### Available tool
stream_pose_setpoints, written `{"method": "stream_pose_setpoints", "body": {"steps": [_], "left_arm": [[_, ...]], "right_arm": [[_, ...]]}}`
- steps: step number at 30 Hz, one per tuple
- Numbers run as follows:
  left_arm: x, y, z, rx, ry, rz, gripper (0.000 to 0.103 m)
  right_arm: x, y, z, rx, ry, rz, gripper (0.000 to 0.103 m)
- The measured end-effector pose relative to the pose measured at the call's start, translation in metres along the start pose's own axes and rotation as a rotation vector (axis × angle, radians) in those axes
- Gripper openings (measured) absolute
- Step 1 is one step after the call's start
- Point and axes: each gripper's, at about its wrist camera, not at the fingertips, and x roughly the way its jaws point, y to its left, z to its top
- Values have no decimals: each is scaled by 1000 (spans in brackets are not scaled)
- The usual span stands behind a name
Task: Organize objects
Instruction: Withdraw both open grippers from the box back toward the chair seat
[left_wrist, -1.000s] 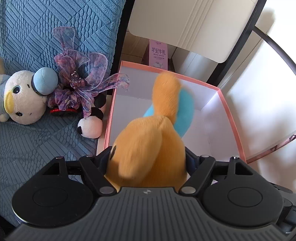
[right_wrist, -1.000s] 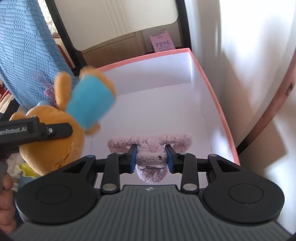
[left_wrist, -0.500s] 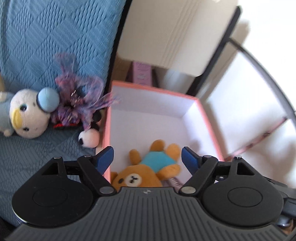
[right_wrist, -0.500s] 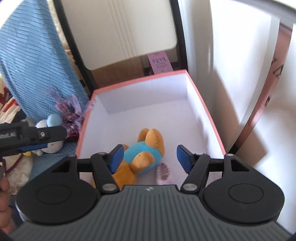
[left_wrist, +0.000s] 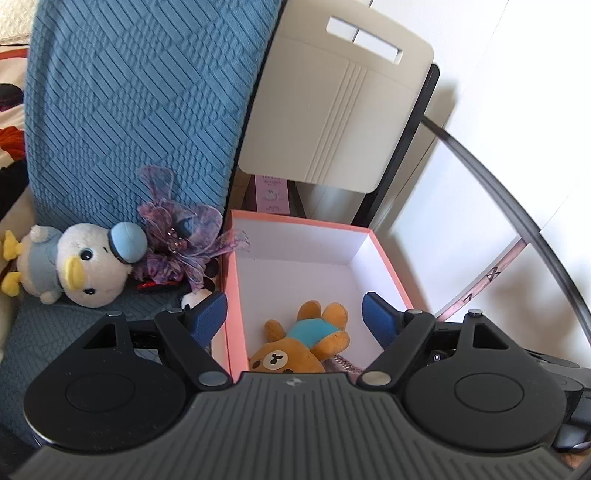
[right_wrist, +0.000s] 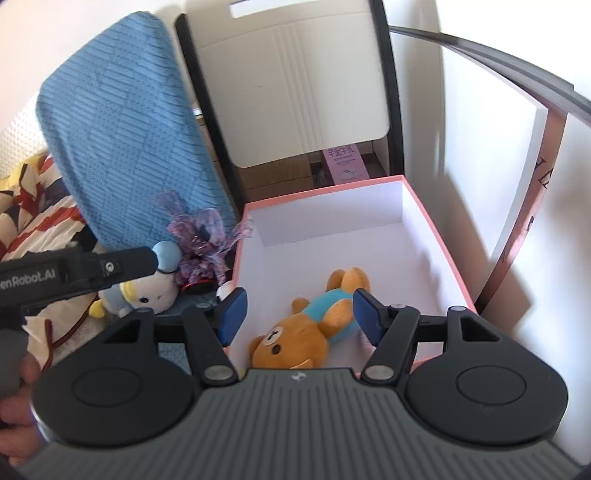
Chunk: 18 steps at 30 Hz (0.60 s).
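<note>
An orange bear plush in a blue shirt (left_wrist: 295, 350) (right_wrist: 295, 339) lies face up on the floor of the pink-rimmed white box (left_wrist: 231, 295) (right_wrist: 443, 240). A pink fuzzy toy (left_wrist: 345, 365) lies beside it, mostly hidden behind the gripper bodies. My left gripper (left_wrist: 293, 314) hovers open above the box's near end with nothing between its fingers. My right gripper (right_wrist: 299, 310) hangs open over the bear, also holding nothing. On the blue seat left of the box lie a white duck plush (left_wrist: 85, 269) (right_wrist: 147, 291) and a purple ribbon flower (left_wrist: 177, 240) (right_wrist: 201, 240).
A small black-and-white plush (left_wrist: 194, 297) sits by the box's left wall. A blue cushion (left_wrist: 129, 110) stands behind the toys. A beige chair back (left_wrist: 332, 110) and a pink carton (left_wrist: 271, 194) lie beyond the box. A white wall runs along the right.
Both grippers let go of their toys: the bear and the pink fuzzy toy now lie in the box. Both grippers opened and rose up and back from the box.
</note>
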Motion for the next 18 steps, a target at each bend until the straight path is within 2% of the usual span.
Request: {"method": "stream_pose_setpoints", "body": {"steps": [9,18], "left_arm": [[-35,22,-9,6,-33,-18,84],[-54,53,-23,12,-49,-8,84]], "right_arm": [[-25,37,-14,-37,-22,9,66],[-26,74,-31,-70,-29,43,66]]}}
